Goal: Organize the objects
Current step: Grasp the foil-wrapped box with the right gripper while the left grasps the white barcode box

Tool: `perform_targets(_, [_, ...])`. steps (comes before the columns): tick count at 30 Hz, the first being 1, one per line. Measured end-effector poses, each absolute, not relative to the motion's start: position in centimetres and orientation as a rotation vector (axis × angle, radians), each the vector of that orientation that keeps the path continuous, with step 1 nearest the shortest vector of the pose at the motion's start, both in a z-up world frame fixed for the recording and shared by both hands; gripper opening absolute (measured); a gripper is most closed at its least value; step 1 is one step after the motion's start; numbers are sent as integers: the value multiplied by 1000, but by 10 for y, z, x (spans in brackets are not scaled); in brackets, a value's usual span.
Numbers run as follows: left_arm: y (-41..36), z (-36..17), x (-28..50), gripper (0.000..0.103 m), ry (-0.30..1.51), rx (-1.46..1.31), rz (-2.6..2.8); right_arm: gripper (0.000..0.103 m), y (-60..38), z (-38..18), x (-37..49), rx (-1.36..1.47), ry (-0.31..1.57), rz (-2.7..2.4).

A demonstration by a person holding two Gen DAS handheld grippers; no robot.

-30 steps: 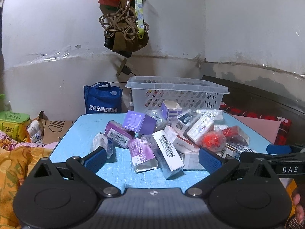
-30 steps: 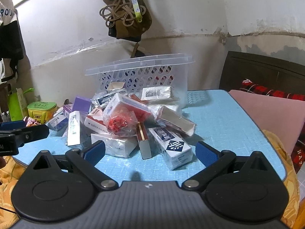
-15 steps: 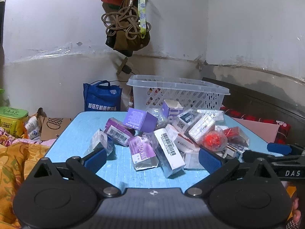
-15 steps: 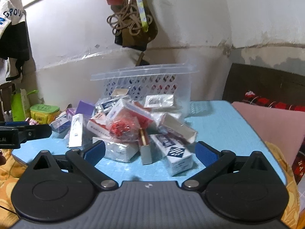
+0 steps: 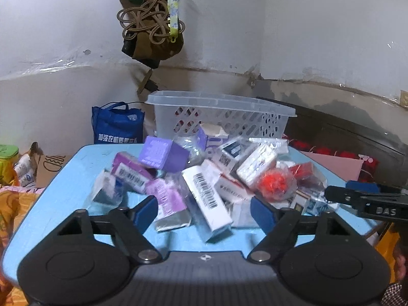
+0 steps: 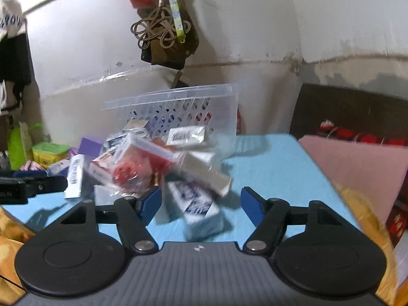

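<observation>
Both grippers have moved in closer to the pile than a second ago, and the boxes now fill more of each view. Jaws on both also look less wide than before, still parted though. Right wrist view is motion-blurred (edges of boxes smeared).

Left gripper hangs low over the near edge of the blue table, fingers spread, nothing between them clamped. White barcode box lies tilted right in the gap between its blue pads, and the pink-purple packet sits just beside the left pad. Touching or not, cannot tell. Purple box sits farther back on the pile, with the red mesh bag off to the right side.

Right gripper is also parted and holds nothing. Blue-and-white box lies between its pads, near end pointing at the camera. Red bag in clear wrap sits just beyond its left pad.

Clear plastic basket stands at the far side of the table behind the pile; a few cartons lean on its wall. Blue tote bag is behind the table's left corner, knotted cord hangs on the wall above. Right gripper's finger shows at the left view's right edge.
</observation>
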State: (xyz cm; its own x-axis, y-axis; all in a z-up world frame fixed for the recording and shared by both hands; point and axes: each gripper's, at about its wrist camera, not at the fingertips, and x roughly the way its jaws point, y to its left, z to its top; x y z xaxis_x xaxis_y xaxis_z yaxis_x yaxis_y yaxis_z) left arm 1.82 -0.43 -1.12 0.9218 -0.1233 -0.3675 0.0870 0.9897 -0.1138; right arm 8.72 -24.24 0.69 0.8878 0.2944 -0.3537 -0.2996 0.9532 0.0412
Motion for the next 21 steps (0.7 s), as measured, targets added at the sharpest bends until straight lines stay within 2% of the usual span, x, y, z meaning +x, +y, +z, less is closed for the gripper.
perform_targets(7, [-19, -19, 38, 59, 442, -77, -93, 58, -233, 9, 120, -90, 381, 315])
perform_targets(12, [-19, -27, 50, 55, 489, -105, -80, 46, -223, 7, 129, -149, 394, 352])
perform_targets(15, [-18, -30, 53, 44, 500, -118, -92, 38, -225, 8, 126, -145, 383, 367])
perform_targets(21, [-15, -27, 39, 43, 431, -125, -98, 34, -233, 19, 113, -114, 332, 352])
